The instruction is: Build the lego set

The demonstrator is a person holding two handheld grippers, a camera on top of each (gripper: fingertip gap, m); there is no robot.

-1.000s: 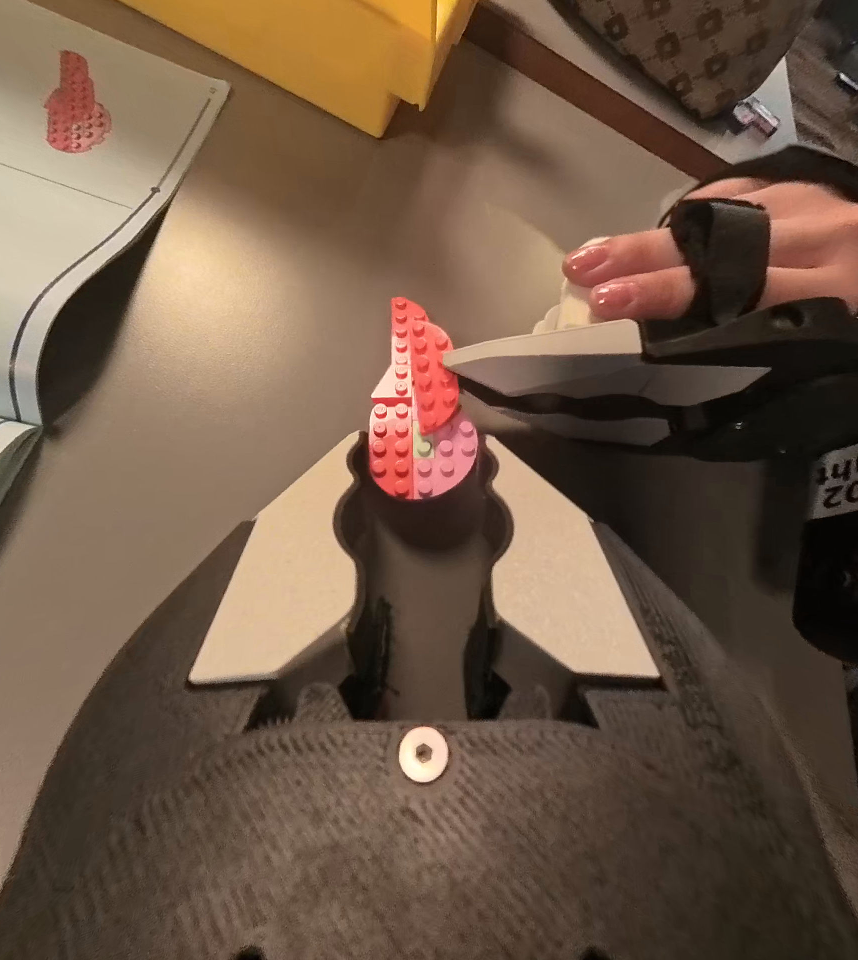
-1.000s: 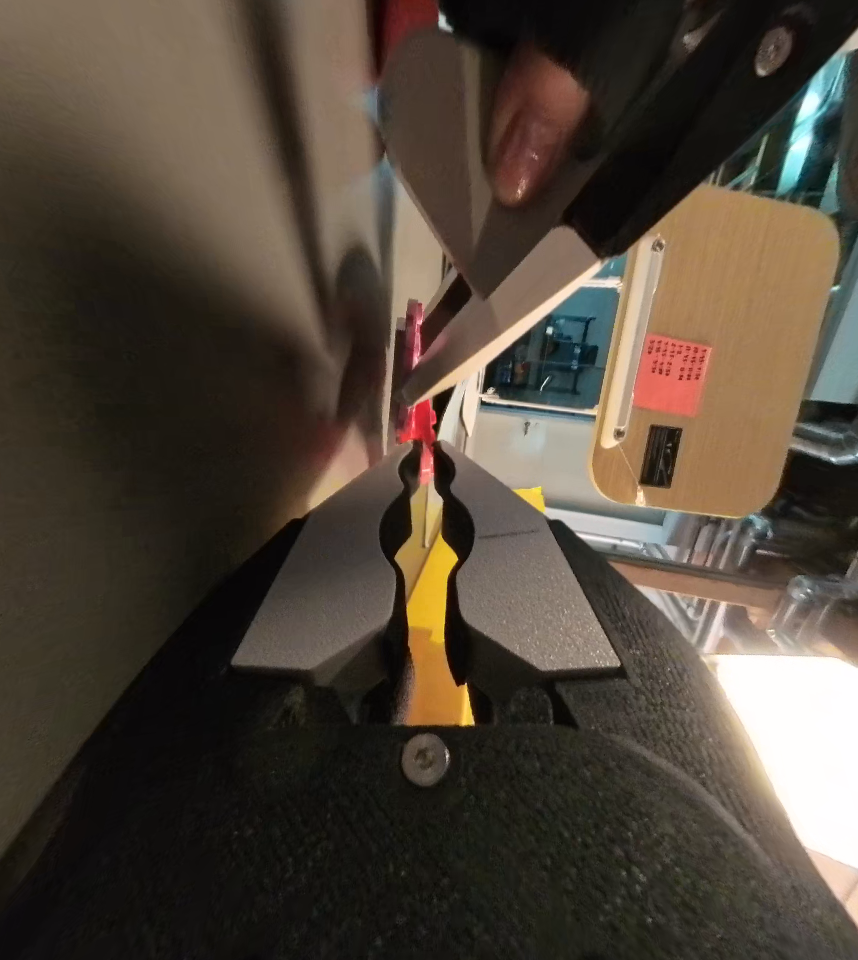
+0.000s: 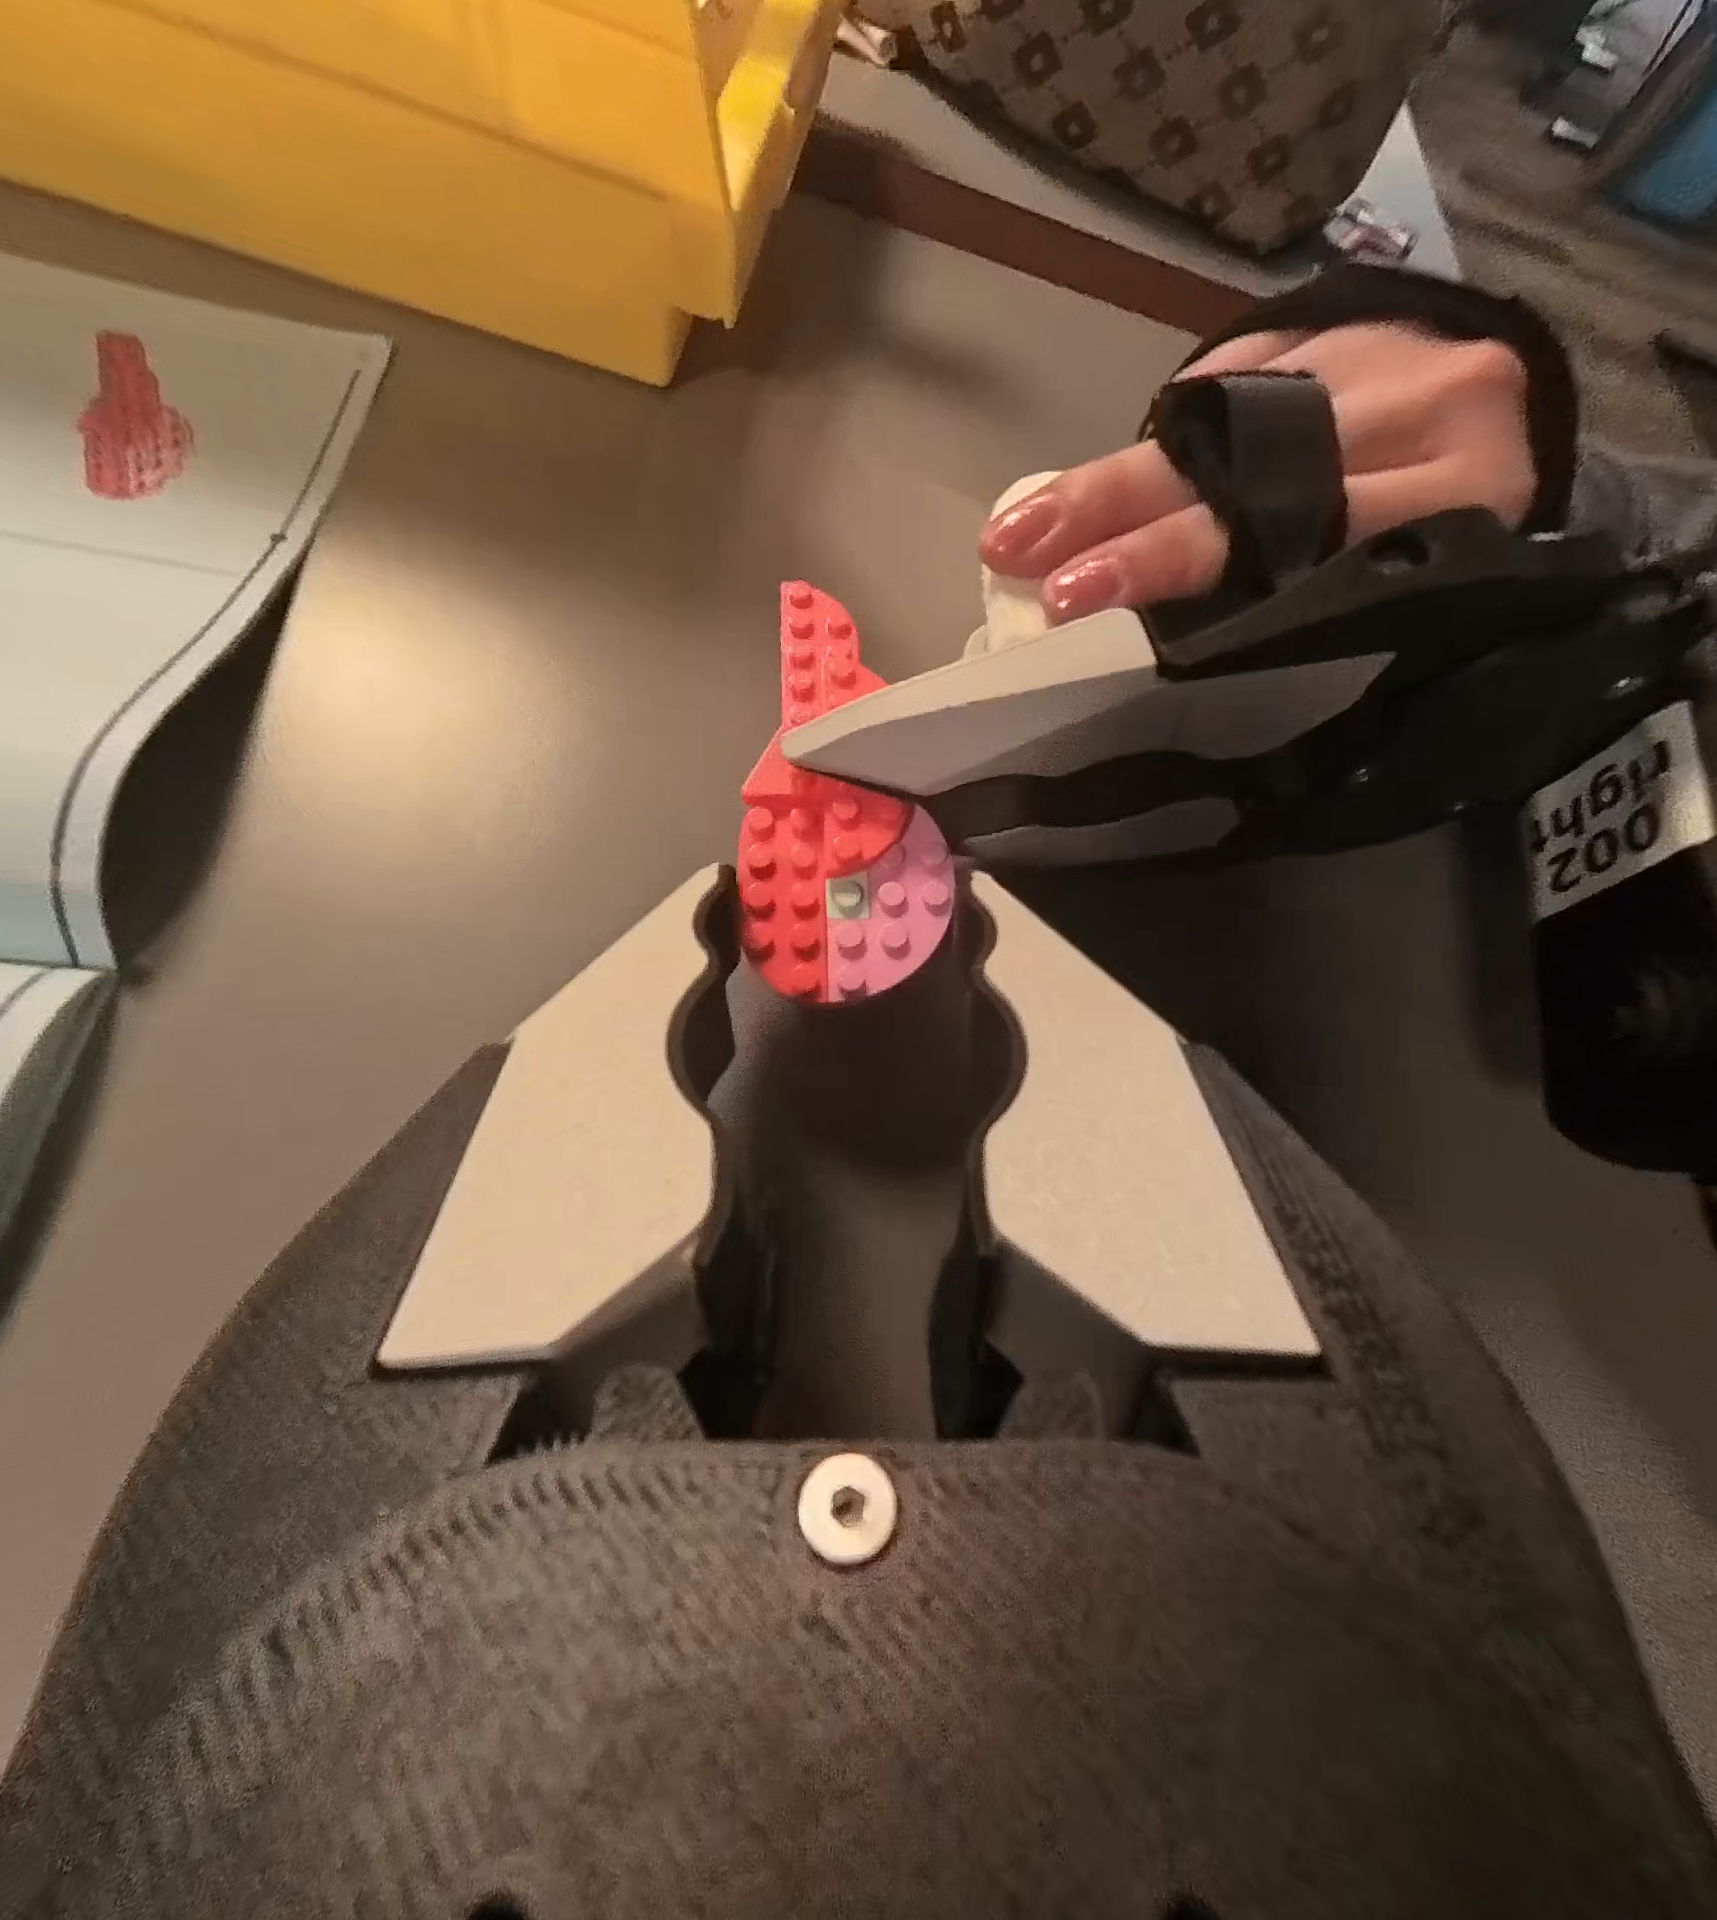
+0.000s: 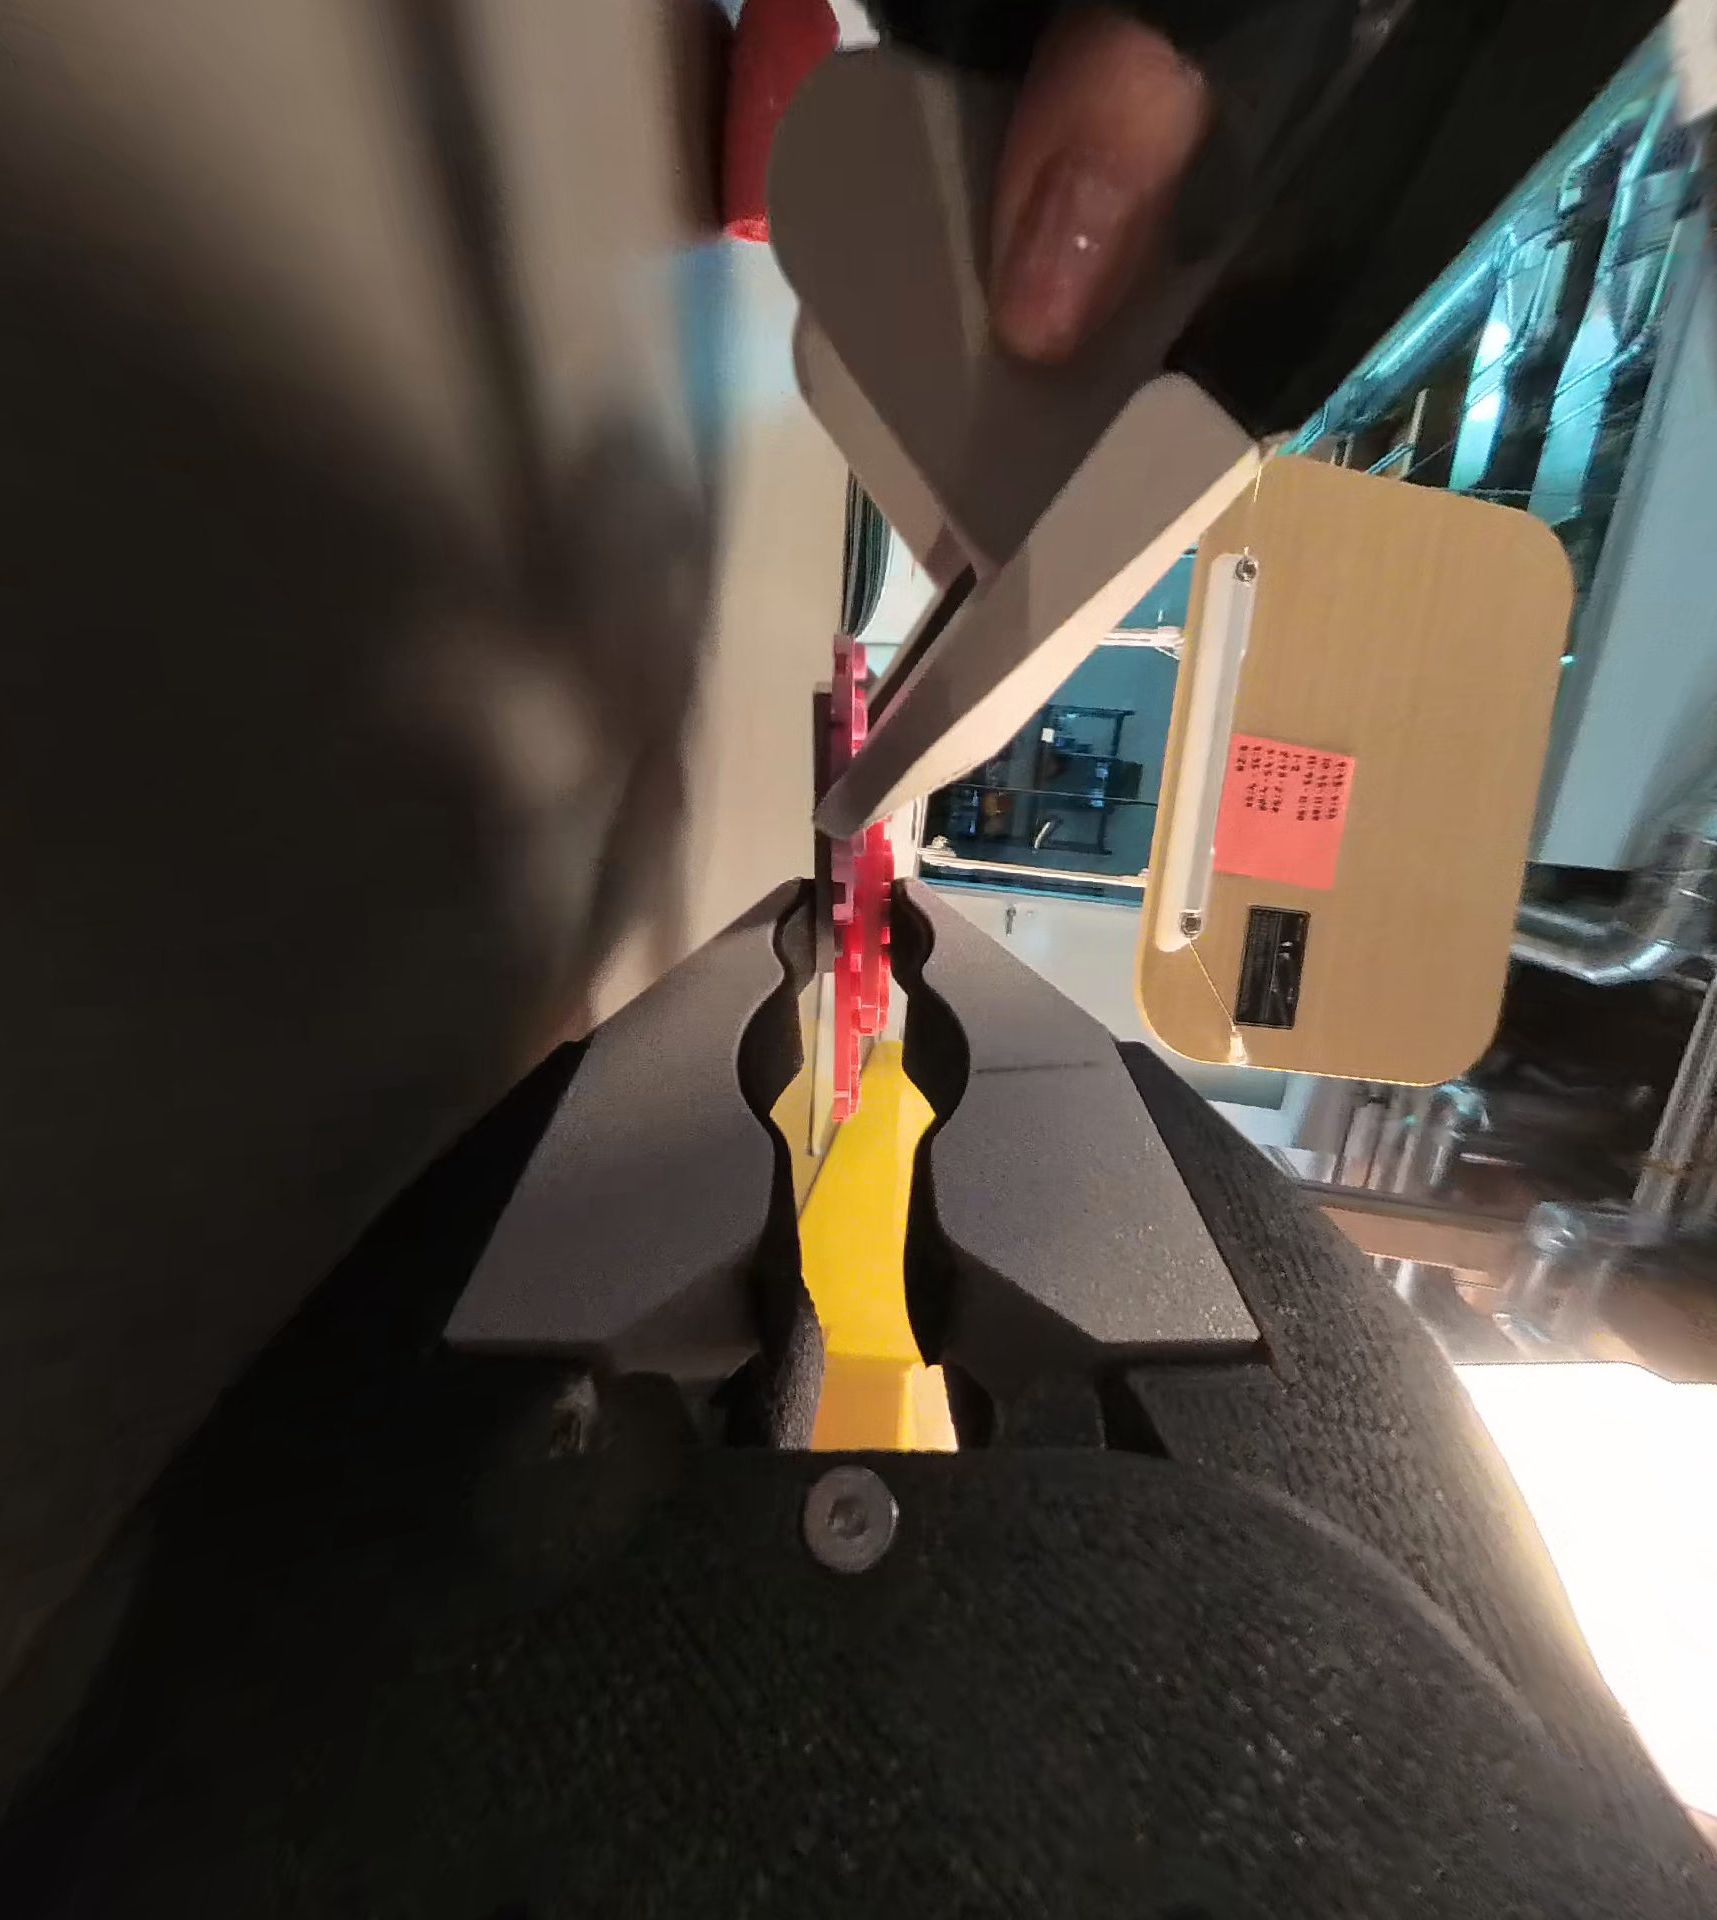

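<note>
A flat brick assembly (image 3: 869, 940), a round plate half red and half pink with red curved plates stacked on top, stands upright between my left gripper's (image 3: 849, 914) fingertips, which are shut on its lower edges. My right gripper (image 3: 875, 800) comes in from the right. Its upper finger (image 3: 989, 717) lies across the studded front of the red plates and its lower finger (image 3: 1093, 831) is behind. In the right wrist view my right gripper (image 4: 849, 920) is shut on the edge-on stack of plates (image 4: 864, 966), both pads pressed to it. A left finger (image 4: 1041, 623) slants in from above.
The grey table (image 3: 521, 520) holds a yellow box (image 3: 366, 156) at the back and an open booklet (image 3: 54, 623) with red pictures at the left. A patterned bag (image 3: 1145, 104) lies beyond. A person's hand (image 3: 1353, 447) holds the right gripper. A wooden board (image 4: 1353, 779) hangs at the right. Left and right tips are no more than a few centimetres apart.
My right gripper let go of the thin red edge it pinched, opened, slid farther in over the red plates and shut again on the thicker stack. My left gripper keeps its hold.
</note>
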